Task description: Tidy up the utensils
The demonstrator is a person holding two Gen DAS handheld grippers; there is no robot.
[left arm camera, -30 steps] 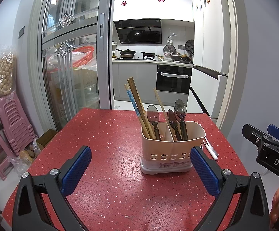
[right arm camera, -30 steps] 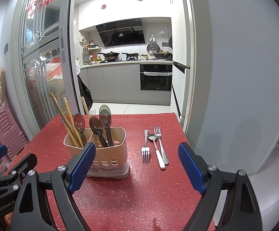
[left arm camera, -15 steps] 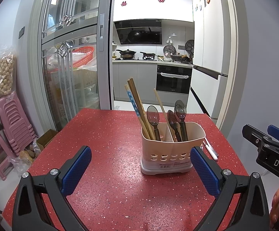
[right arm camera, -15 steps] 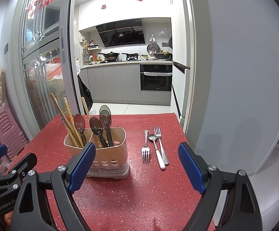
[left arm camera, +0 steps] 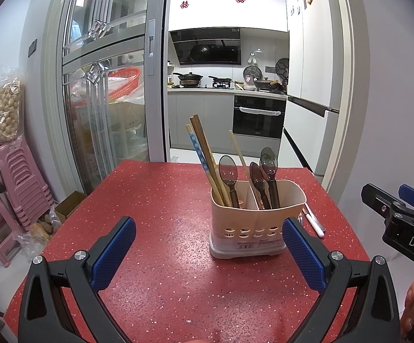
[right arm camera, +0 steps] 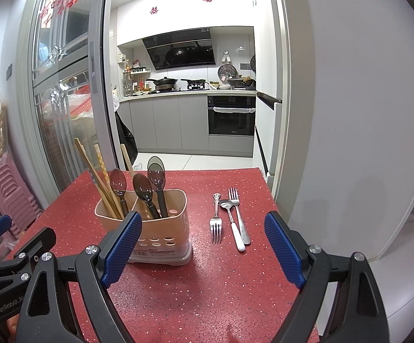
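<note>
On the left we are holding the left tool (left arm camera: 207, 253) spread wide and empty above the red worktop (left arm camera: 161, 200), facing the beige utensil caddy (right arm camera: 161, 228) that is carrying chopsticks (right arm camera: 92, 171) and dark spoons (right arm camera: 155, 180). Right of it, two forks (right arm camera: 216, 220) and a metal spoon (right arm camera: 231, 220) are lying flat on the worktop, just beyond our right tool (right arm camera: 202, 245), which we are also holding wide apart, gripping nothing.
</note>
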